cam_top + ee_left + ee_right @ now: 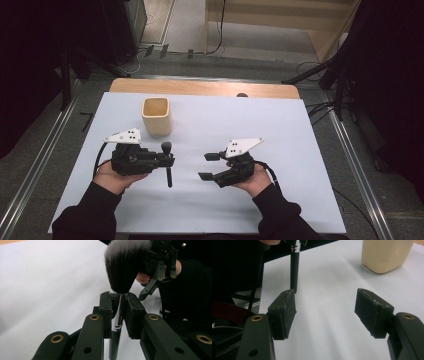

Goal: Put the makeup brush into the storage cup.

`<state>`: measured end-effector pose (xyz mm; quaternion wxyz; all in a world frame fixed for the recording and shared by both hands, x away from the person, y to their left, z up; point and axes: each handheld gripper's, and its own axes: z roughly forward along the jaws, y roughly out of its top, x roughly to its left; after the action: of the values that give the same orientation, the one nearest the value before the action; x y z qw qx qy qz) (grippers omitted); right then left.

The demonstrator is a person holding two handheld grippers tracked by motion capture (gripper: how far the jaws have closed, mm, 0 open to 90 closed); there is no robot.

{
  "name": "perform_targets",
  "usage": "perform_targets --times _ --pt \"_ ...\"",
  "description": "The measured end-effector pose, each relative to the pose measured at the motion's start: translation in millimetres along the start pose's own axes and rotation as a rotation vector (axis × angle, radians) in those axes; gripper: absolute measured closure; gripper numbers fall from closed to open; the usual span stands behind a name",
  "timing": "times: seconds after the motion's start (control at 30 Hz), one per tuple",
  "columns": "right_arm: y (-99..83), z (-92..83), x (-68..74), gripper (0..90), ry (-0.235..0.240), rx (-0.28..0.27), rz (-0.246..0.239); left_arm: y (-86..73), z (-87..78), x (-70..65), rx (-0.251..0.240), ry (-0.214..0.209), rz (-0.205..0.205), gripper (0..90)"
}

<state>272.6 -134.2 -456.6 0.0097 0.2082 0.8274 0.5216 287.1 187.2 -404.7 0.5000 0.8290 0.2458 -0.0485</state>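
The left hand-held gripper (167, 162) is clenched on a makeup brush (119, 290), its pads pinching the chrome ferrule just below the dark, white-tipped bristles (the black handle hangs past the jaws toward the white surface (280, 130)). The right hand-held gripper (210, 166) stands released with nothing between its pads, near the brush and facing it, while a cream square cup (157, 116) sits on the surface beyond the left hand-held gripper.

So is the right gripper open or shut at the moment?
Open. The right gripper shows two pads standing well apart with only bare white table between them.
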Motion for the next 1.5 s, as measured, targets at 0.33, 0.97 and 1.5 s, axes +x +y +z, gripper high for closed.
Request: perform_targets --times 0.33,0.97,1.5 --pt "-4.6 -15.3 -1.4 26.5 -0.065 -0.019 -0.02 -1.6 -7.0 5.9 -0.013 0.015 -0.001 78.2" --pt "-27.5 -51.5 -0.2 23.1 -0.197 -0.089 -0.042 0.1 -20.8 15.0 -0.042 0.052 -0.025 78.3" --pt "-51.2 -84.7 3.7 20.9 -0.295 -0.133 -0.009 7.7 -29.0 21.4 -0.067 0.072 -0.037 78.3"
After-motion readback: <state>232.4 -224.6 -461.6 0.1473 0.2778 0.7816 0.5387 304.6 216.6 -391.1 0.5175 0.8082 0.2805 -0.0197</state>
